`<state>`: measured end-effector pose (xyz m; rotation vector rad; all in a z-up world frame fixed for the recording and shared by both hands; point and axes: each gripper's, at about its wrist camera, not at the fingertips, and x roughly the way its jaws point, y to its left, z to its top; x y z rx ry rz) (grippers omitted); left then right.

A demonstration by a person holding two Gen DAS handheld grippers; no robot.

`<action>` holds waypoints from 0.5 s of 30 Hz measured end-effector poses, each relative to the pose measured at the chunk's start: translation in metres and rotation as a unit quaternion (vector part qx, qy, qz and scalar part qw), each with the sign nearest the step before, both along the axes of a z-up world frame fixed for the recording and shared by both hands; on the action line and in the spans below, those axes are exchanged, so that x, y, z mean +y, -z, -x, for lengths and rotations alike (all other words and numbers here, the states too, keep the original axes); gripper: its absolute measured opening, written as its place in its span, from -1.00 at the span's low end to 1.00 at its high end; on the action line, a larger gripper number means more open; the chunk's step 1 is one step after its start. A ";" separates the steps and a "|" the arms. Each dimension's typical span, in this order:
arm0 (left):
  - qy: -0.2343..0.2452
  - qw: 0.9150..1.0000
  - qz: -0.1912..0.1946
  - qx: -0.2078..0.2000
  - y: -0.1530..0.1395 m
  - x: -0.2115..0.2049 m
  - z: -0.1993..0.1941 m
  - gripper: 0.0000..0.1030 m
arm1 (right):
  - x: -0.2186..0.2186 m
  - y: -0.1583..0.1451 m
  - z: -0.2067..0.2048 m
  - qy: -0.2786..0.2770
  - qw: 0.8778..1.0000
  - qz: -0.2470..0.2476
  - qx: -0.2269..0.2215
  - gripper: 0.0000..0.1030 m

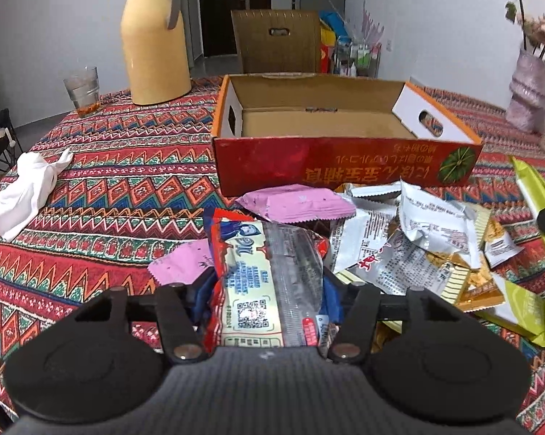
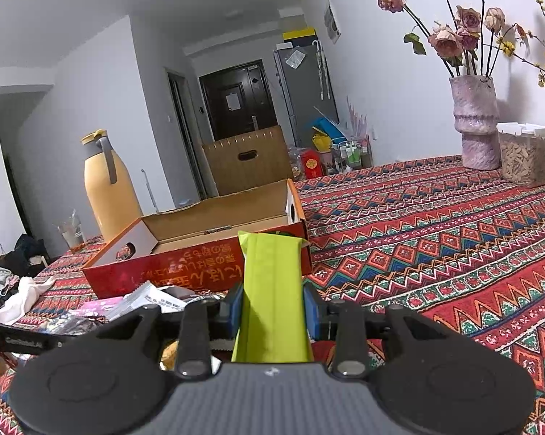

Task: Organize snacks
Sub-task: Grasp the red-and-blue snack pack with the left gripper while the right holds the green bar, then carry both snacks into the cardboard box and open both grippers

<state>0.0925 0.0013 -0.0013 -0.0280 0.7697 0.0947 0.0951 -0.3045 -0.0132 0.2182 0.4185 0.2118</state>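
Note:
An open red cardboard box stands on the patterned tablecloth, its inside bare; it also shows in the right wrist view. A heap of snack packets lies in front of it, with a pink packet on top. My left gripper is shut on a red, white and blue snack packet, held above the heap. My right gripper is shut on a lime green packet, held upright near the box's front right corner. The green packet also shows at the right edge of the left wrist view.
A yellow thermos jug and a glass stand at the back left. A crumpled white cloth lies at the left. Vases of dried flowers and a container stand at the far right. A brown chair is behind the table.

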 end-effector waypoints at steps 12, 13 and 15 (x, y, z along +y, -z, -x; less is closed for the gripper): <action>0.006 0.997 0.033 -0.071 -0.030 0.012 0.037 0.14 | 0.013 -0.016 0.017 -0.002 1.000 0.013 -0.017 -0.36; 0.006 0.996 0.035 -0.077 -0.033 0.013 0.038 0.14 | 0.015 -0.018 0.017 -0.002 1.000 0.014 -0.019 -0.36; 0.008 0.995 0.040 -0.086 -0.037 0.014 0.038 0.14 | 0.017 -0.021 0.018 -0.003 1.000 0.016 -0.023 -0.36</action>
